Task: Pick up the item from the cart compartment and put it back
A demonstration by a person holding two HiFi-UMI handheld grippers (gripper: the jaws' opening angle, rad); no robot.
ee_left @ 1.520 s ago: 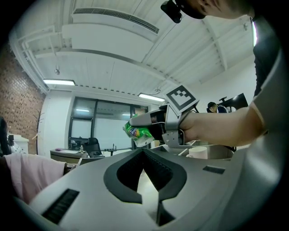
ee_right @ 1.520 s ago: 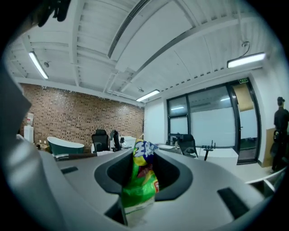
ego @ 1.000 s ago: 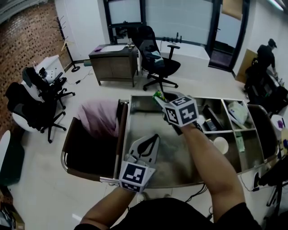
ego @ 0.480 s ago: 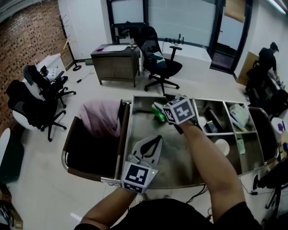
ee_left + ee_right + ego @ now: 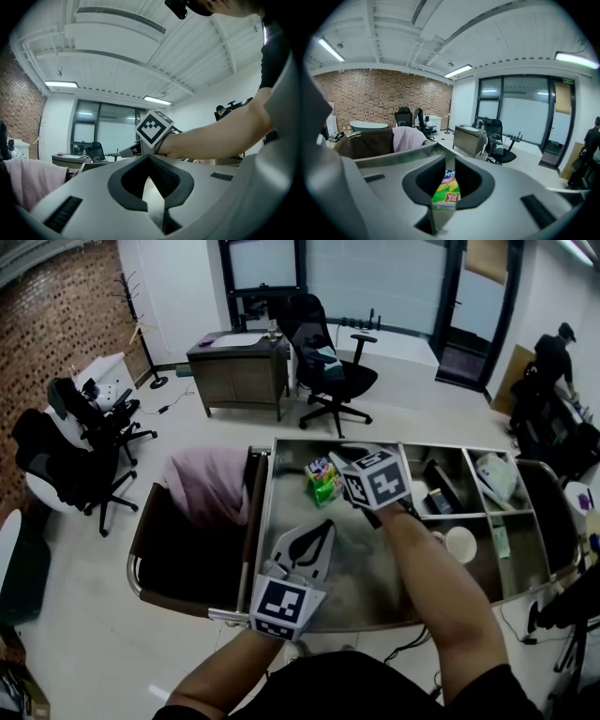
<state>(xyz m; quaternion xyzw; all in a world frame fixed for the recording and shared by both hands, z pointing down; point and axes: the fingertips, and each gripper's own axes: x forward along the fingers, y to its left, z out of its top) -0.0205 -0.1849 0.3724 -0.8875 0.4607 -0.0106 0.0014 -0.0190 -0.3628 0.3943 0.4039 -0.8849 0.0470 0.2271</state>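
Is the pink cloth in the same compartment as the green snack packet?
No, pink cloth fills the dark bin; green snack packet lies in the steel compartment.

- Left claw fills the bottom of the view, its jaws together at the tips with nothing between them.
- Just beyond it is a marker cube, at the end of a bare forearm that reaches in from the right.
- Pink cloth lies at lower left.
- Brick wall stands on the left, with ceiling lights lit above.
- Office chair stands far back, before windows.
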